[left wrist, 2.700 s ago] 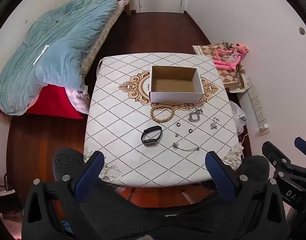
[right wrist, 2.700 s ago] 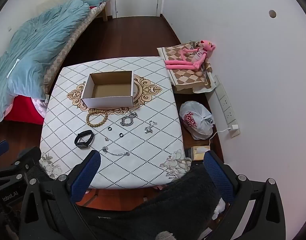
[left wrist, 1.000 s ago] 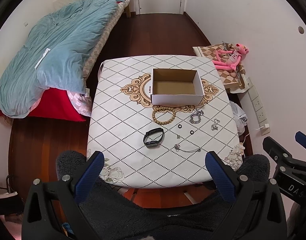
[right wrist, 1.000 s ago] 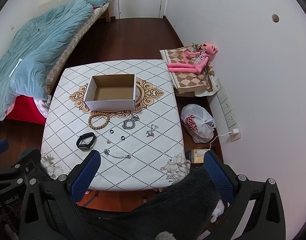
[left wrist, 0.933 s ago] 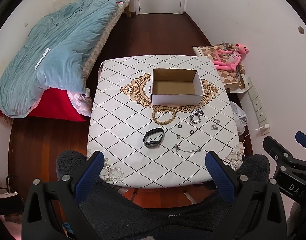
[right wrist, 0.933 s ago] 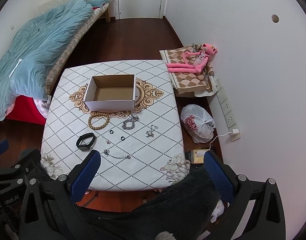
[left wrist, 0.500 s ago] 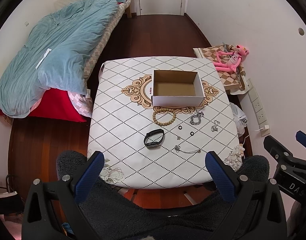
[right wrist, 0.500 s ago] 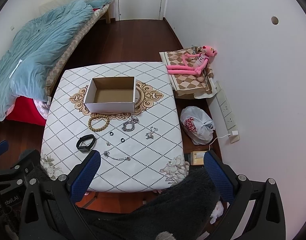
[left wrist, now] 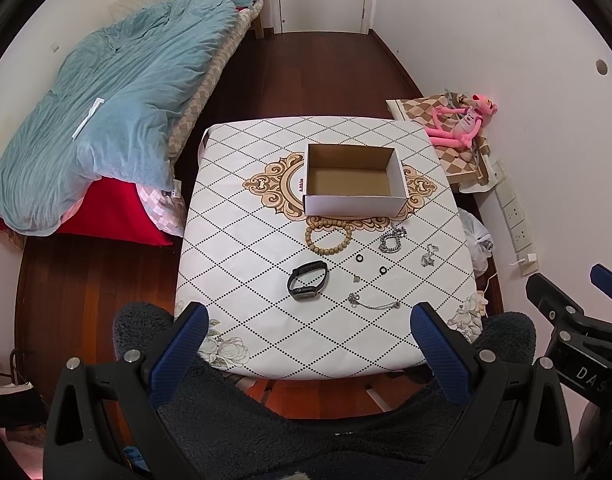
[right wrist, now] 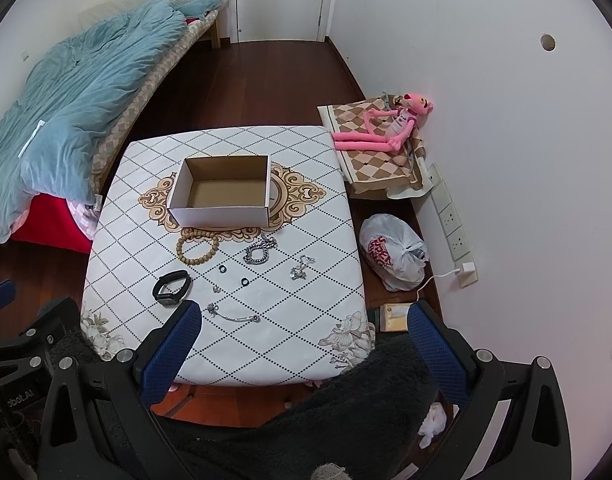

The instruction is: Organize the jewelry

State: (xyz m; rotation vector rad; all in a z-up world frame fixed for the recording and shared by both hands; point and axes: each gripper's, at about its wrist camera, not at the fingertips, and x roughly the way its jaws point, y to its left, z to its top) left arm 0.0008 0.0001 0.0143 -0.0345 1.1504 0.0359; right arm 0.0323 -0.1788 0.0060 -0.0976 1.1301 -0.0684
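An open, empty cardboard box (left wrist: 353,180) (right wrist: 222,192) stands mid-table. In front of it lie a wooden bead bracelet (left wrist: 329,236) (right wrist: 197,249), a black watch band (left wrist: 308,275) (right wrist: 172,282), a silver chain bracelet (left wrist: 391,241) (right wrist: 258,254), two small black rings (left wrist: 359,258) (right wrist: 245,281), a silver trinket (left wrist: 429,255) (right wrist: 302,268) and a thin silver chain (left wrist: 371,303) (right wrist: 232,314). My left gripper (left wrist: 307,354) and right gripper (right wrist: 304,354) are both open and empty, held high above the table's near edge.
The table (left wrist: 246,248) has a diamond-patterned cloth. A bed with a blue quilt (left wrist: 106,120) is at the left. A pink plush toy (right wrist: 385,128) on a checked cushion, a white plastic bag (right wrist: 393,256) and wall sockets (right wrist: 449,216) are at the right.
Both grippers have drawn slightly up and back, so the table looks a little smaller. Nothing on the table has moved.
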